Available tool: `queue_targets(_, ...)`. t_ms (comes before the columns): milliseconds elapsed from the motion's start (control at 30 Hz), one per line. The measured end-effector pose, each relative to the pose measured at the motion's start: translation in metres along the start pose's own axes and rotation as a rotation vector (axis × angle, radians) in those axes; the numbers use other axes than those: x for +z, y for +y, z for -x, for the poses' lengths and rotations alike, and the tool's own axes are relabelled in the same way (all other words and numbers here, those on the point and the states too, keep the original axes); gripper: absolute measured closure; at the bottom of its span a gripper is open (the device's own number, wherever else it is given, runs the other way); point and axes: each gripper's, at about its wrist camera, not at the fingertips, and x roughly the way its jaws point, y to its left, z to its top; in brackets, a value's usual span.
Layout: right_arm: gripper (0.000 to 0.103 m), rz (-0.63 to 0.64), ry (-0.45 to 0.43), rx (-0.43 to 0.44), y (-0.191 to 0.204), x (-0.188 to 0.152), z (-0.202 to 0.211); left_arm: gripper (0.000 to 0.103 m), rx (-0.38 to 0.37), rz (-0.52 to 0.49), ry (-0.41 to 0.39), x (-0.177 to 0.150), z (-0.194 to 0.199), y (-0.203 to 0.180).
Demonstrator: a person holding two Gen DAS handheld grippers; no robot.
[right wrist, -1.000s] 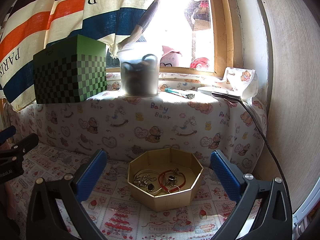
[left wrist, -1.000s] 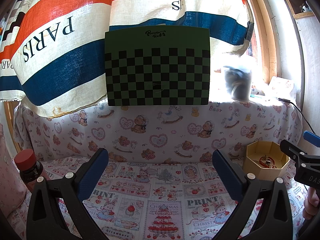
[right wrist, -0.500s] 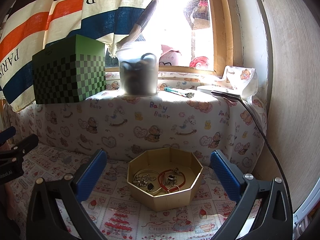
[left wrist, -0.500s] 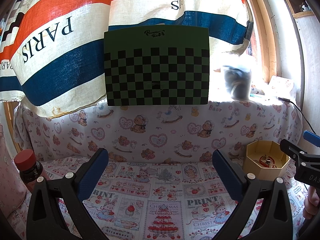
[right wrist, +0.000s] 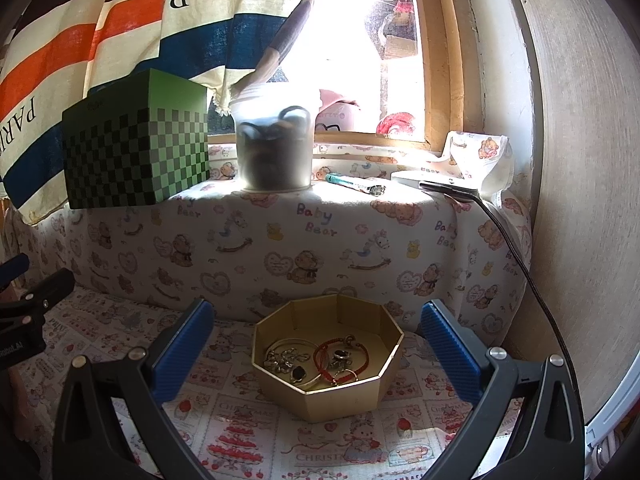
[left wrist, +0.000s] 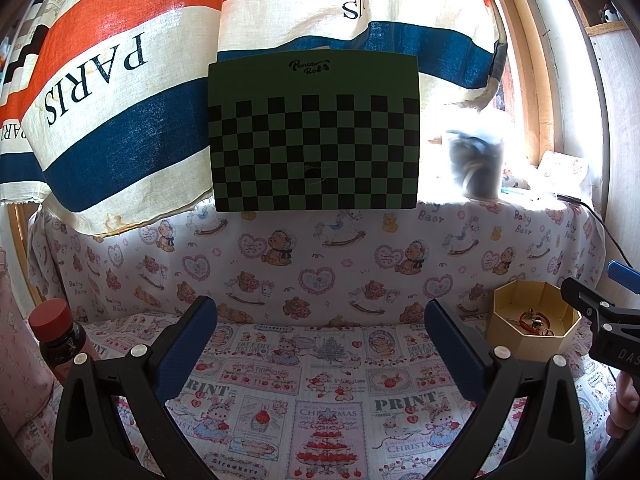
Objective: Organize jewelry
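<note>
Left gripper (left wrist: pixel 320 344): jaws spread wide, nothing between the blue pads, nothing held. It hangs above the printed cloth (left wrist: pixel 320 392) covering the work surface, aimed at the far, raised ledge. No task item lies between its fingers.

Right gripper (right wrist: pixel 316 344): jaws likewise spread wide and holding nothing. The octagonal box (right wrist: pixel 340 394) sits on the cloth directly ahead of it, between the lines of the two fingers and apart from both pads. In the left wrist view the same box appears at the far right, with the right gripper's finger beside it.

Contents of the box: a red cord bracelet (right wrist: pixel 326 364) with metal beads, lying right of centre; a silver chain (right wrist: pixel 286 360) bunched at the left; a thin bangle (right wrist: pixel 310 380) curving along the near wall. The pieces overlap one another; whether they are tangled cannot be told.

Surroundings, far side: a ledge draped in bear-print fabric (right wrist: pixel 304 248). On it, from left to right, stand a green checkered box (right wrist: pixel 136 156), a translucent tub (right wrist: pixel 274 148) with dark contents, a pen-like object (right wrist: pixel 352 184), and a flat device with a black cable (right wrist: pixel 516 248) running down the right wall. Behind hangs a striped curtain (left wrist: pixel 120 80) lettered PARIS, with a bright window to the right.

Near left, in the left wrist view: a dark bottle (left wrist: pixel 60 336) with a red cap, upright.
</note>
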Motion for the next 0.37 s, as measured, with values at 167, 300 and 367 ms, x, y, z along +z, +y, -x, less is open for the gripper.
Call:
queue_targets(167, 0.000, 0.003, -0.001, 0.001, -0.0001, -0.0001, 0.0004, 0.000, 0.000, 0.000, 0.000, -0.0003, 0.0001, 0.0007)
queue_targets(300, 0.000, 0.001, 0.000, 0.001, -0.0003, -0.0001, 0.0004, 0.000, 0.000, 0.000, 0.000, -0.0002, -0.0003, 0.0009)
queue_targets(367, 0.000, 0.002, 0.001, 0.001, -0.0001, 0.0002, 0.0000, 0.000, 0.000, -0.001, 0.001, -0.0002, -0.0004, 0.0008)
